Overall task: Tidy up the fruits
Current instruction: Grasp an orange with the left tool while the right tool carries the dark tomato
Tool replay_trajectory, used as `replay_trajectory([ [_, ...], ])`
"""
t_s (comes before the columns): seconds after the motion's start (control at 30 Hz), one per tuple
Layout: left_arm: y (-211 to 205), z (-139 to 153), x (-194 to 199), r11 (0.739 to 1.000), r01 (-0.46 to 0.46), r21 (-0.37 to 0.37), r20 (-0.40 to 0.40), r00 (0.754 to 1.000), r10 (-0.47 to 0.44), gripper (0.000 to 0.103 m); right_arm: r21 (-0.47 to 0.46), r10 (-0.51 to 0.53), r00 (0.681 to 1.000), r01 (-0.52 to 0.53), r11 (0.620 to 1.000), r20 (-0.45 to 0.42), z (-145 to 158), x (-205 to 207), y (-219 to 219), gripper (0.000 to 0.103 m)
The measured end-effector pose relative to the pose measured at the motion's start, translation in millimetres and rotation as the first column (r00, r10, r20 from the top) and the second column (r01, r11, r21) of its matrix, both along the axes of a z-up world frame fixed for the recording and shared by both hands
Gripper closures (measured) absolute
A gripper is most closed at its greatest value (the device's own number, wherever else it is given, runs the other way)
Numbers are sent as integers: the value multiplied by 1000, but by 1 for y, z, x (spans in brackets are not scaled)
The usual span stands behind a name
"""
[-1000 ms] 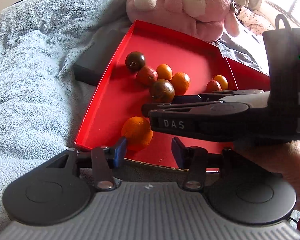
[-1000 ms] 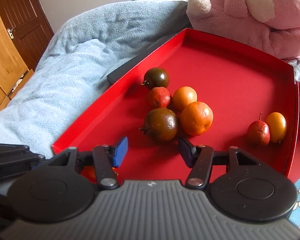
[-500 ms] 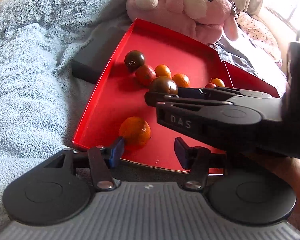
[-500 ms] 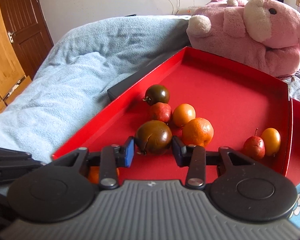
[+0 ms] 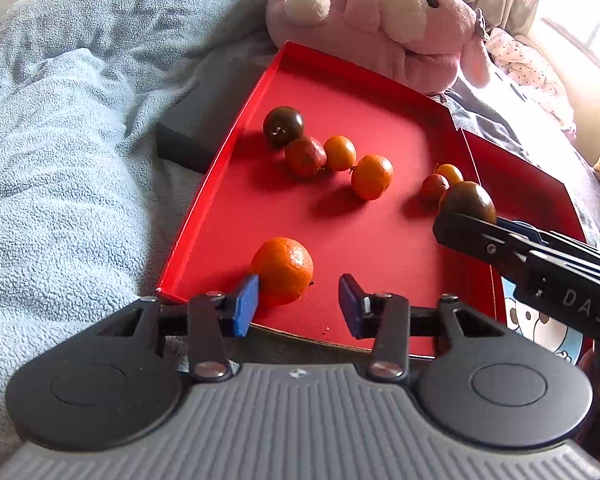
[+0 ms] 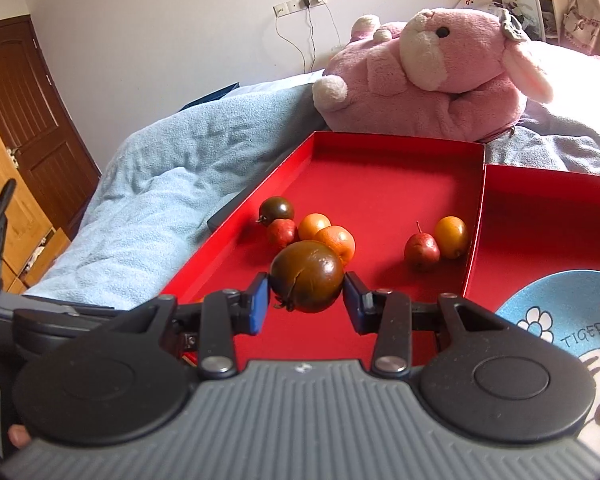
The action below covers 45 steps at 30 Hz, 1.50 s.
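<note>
Clamped between blue pads, the right gripper (image 6: pixel 305 300) is holding a large dark brown-green tomato (image 6: pixel 306 276) above the red tray (image 6: pixel 396 176), its jaws closed to the fruit's width and pressing both sides. Seen from the left wrist view, that same tomato (image 5: pixel 467 203) is hanging near the tray's right edge, just beside a small red fruit (image 5: pixel 435 187) and a small orange fruit (image 5: pixel 450 173) lying together there.

The left gripper (image 5: pixel 299 305) is sitting open at the tray's near edge, jaws spread wide and holding nothing; its left pad (image 5: pixel 245 305) is touching or nearly touching a big orange (image 5: pixel 283 270) lying near the tray's near left corner, while the right pad is standing well apart from it.

Toward the tray's left edge, a smaller dark tomato (image 5: pixel 283 126), a red fruit (image 5: pixel 305 157) and an orange fruit (image 5: pixel 340 153) are clustering in a touching row, with another orange (image 5: pixel 372 176) lying just beside them.

A pink plush toy (image 6: pixel 432 76) is resting on the blue blanket (image 5: pixel 60 140) beyond the tray's far edge. A blue cartoon plate (image 6: pixel 568 320) is lying in the adjoining red tray on the right.
</note>
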<state>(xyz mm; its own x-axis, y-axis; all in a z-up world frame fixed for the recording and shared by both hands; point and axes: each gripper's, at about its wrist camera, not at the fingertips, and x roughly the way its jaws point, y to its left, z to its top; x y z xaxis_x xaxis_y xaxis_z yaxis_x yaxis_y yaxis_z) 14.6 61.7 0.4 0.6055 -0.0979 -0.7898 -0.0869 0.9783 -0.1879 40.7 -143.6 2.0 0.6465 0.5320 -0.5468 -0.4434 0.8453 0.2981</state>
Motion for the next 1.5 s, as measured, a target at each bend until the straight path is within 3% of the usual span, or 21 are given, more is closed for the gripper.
replay_trajectory([
  [0.27,-9,0,-2,997,16,69,9,1000,-16,87,-7,-15,1000,14,1000,-10,-1,-11,-5,60],
  [0.4,-13,-1,-1,994,19,107,-6,1000,-18,85,-25,-18,1000,17,1000,-18,-1,-16,-8,60],
  [0.43,-12,-2,-1,995,16,103,-12,1000,-15,69,-30,-20,1000,20,999,-19,-1,-18,-9,60],
  [0.47,-10,-2,-1,995,8,103,-18,1000,-6,61,-33,-24,1000,23,999,-18,0,-19,-10,60],
  [0.63,-9,-3,7,995,0,99,-36,999,4,31,-26,-48,998,48,999,-27,1,-21,-17,60],
  [0.7,-13,-7,14,993,16,114,-60,998,-9,32,-22,-51,998,51,998,-36,0,-20,-18,60],
  [0.77,-14,-12,22,993,32,109,-94,995,-21,46,-24,-51,998,50,998,-41,-1,-19,-18,60],
  [0.8,-12,-14,24,995,42,85,-109,994,-32,59,-25,-50,998,49,998,-42,0,-19,-18,60],
  [1.0,-16,-13,21,993,44,110,-93,995,-34,59,-19,-56,998,56,998,-33,3,-19,-21,60],
  [1.5,-52,6,8,961,70,266,31,996,-81,59,-45,-61,998,60,997,-11,5,-39,-35,60],
])
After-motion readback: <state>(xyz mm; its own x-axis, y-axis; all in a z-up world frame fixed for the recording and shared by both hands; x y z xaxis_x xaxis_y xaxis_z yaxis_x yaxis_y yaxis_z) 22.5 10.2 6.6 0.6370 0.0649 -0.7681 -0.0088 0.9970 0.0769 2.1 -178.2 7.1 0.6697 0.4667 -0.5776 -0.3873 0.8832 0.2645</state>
